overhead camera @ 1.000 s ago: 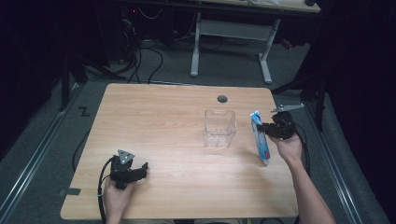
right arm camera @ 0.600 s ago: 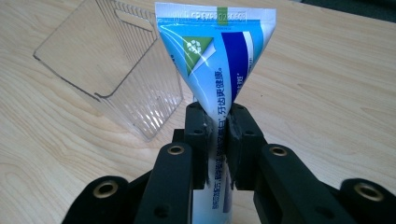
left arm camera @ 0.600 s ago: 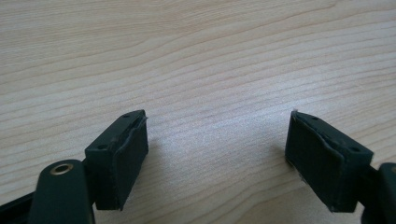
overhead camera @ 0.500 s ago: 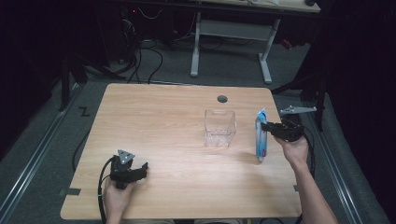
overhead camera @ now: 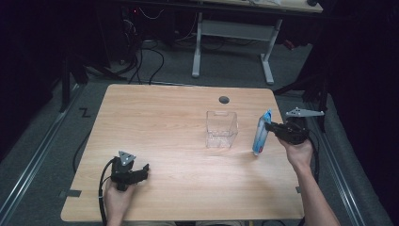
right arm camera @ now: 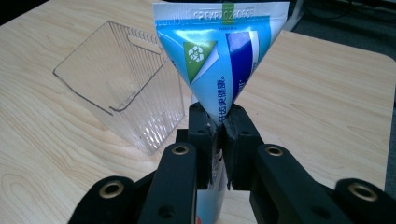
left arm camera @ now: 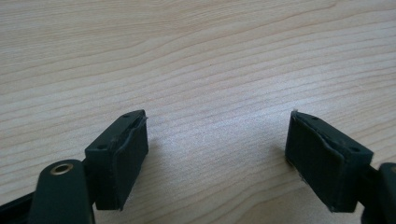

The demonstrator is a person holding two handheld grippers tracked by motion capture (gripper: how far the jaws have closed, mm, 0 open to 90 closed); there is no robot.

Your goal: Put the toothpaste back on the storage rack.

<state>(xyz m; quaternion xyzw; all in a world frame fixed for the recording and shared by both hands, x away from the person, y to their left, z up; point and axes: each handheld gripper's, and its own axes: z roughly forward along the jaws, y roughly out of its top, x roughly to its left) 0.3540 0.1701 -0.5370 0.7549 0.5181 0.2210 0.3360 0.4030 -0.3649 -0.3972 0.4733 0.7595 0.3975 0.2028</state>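
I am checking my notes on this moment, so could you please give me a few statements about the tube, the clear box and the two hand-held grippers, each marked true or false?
1. The right hand-held gripper is shut on the tube. True.
2. The tube lies flat on the table. False: it stands up on end, crimped end uppermost, just right of the box.
3. The left hand-held gripper holds the box. False: its jaws are open with bare wood between them, near the table's front left.
4. The box has nothing in it. True.
5. The tube is red. False: it is blue and white.
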